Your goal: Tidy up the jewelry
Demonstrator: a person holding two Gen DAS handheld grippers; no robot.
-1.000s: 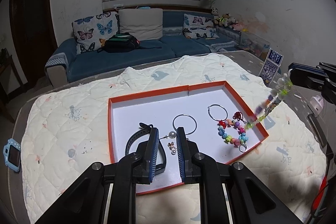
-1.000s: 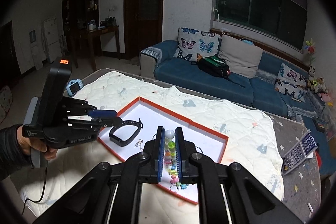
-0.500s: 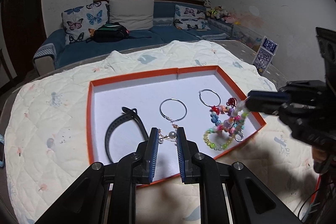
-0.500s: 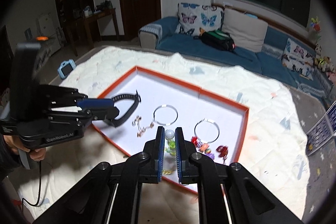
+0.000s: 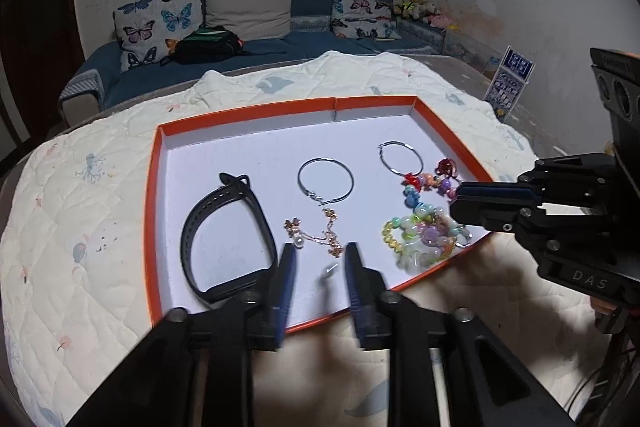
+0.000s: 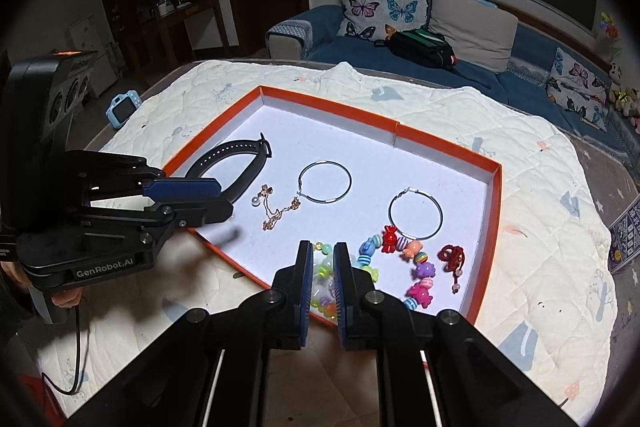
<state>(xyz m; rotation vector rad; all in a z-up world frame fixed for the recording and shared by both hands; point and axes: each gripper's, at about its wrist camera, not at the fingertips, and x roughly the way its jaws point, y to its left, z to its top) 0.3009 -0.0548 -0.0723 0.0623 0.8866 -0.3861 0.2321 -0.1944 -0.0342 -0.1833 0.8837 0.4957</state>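
Observation:
An orange-rimmed white tray (image 5: 248,115) (image 6: 490,211) on a quilt holds a black wristband (image 5: 224,223) (image 6: 236,163), two silver hoops (image 5: 326,181) (image 5: 400,158), a gold chain earring with a pearl (image 5: 316,233) (image 6: 276,209), a colourful bead bracelet (image 5: 424,187) (image 6: 416,267) and a pale translucent bead string (image 5: 420,239) (image 6: 322,283). My left gripper (image 5: 320,259) is open over the tray's near edge; a blurred pearl (image 5: 329,270) hangs between its fingers. My right gripper (image 6: 323,267) stands slightly parted over the pale bead string, which lies on the tray.
A blue toy camera (image 6: 120,109) lies at the quilt's left edge. A blue printed card (image 5: 512,75) stands at the table's far right. A blue sofa (image 5: 240,43) with cushions and a dark bag sits behind the table.
My left gripper has opened and a pearl has dropped out of it. My right gripper has come down to the tray and let go of the pale bead string.

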